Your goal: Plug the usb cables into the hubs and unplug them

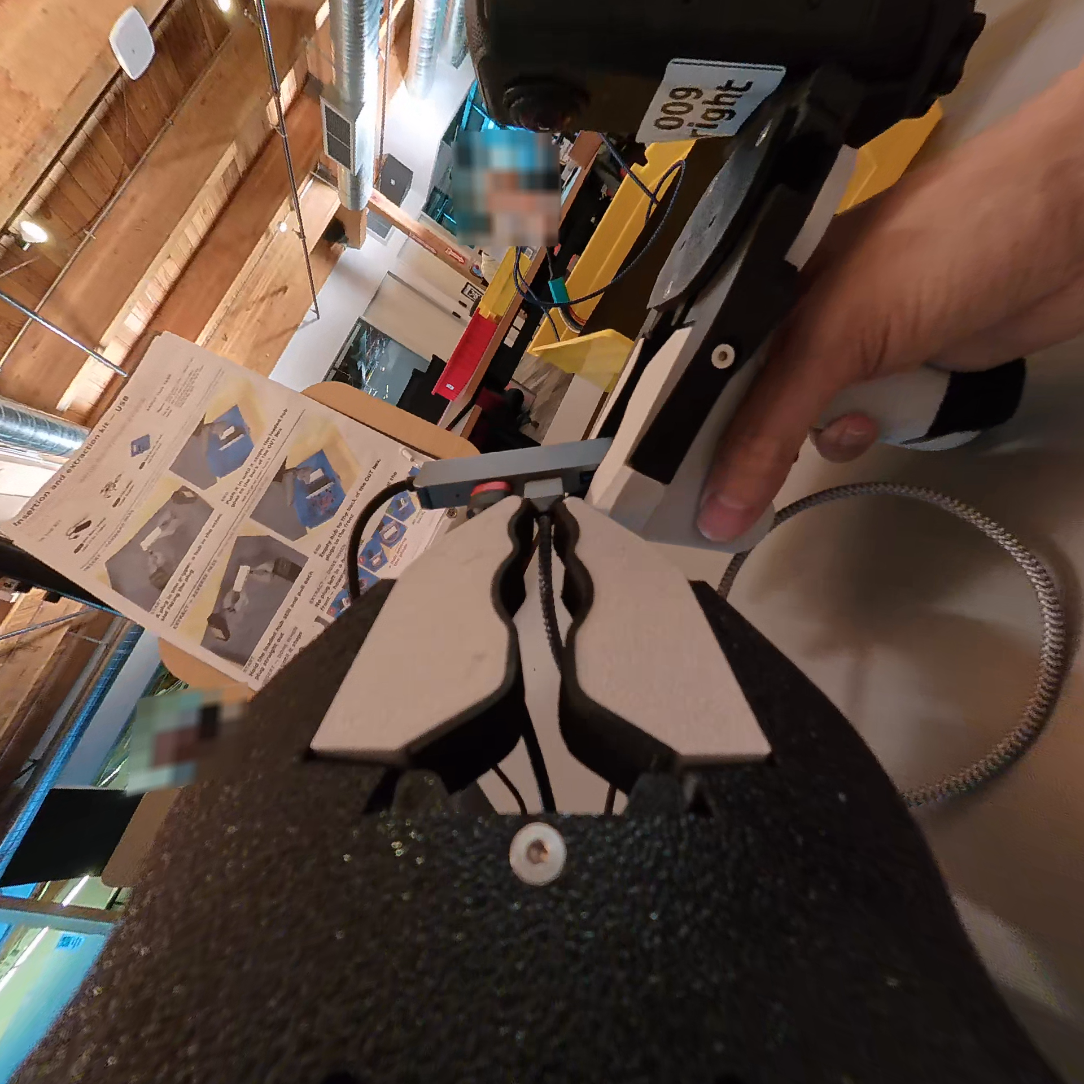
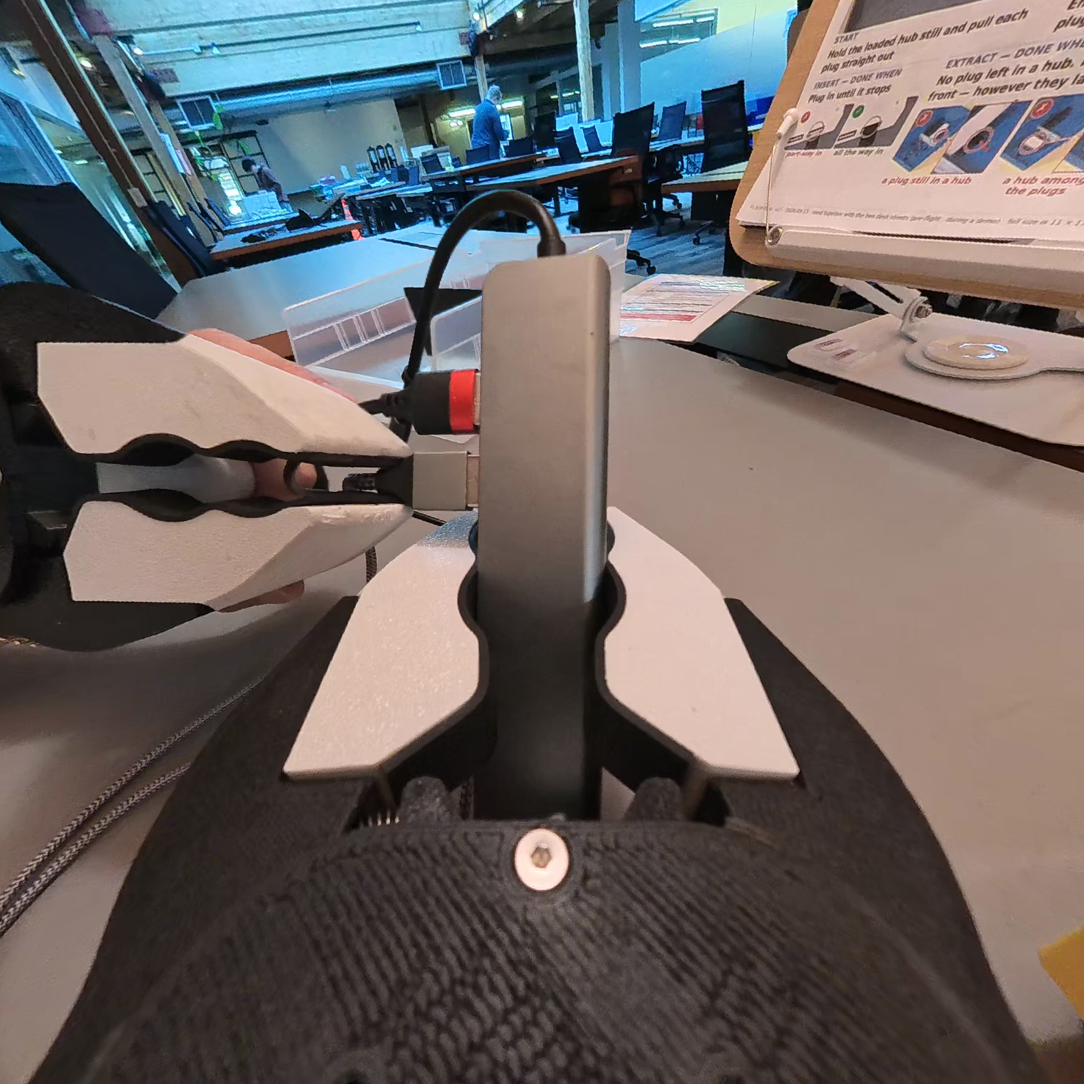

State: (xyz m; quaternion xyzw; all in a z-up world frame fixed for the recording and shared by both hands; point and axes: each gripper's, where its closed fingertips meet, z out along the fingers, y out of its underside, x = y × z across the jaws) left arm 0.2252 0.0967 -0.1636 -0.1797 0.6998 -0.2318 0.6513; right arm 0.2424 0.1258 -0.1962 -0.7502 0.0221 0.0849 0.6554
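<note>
Right wrist view shows our right tongs clamped on the grey hub, which stands up between the two fingers and reaches well ahead of the tips. Off its left side, a black plug with a red band sits in one port, its cord looping up and over the far end of the hub. Just nearer to us than that one, the silver plug meets the next port — its metal tongue shows a little at the hub wall, so we cannot tell whether it is fully seated.

Our left tongs come in from the left, closed on the black rear of that silver plug. In the left wrist view the same grip shows from behind: the left tongs pinch the plug right at their tips, the braided cable runs back between the fingers and curls over the bench to the right.

We judge this the insert-or-pull step for the silver plug; which of the two, the pictures do not say. Either way the next move calls for a straight line along the port — no twisting — with the right tongs holding the hub steady against the force.
</note>
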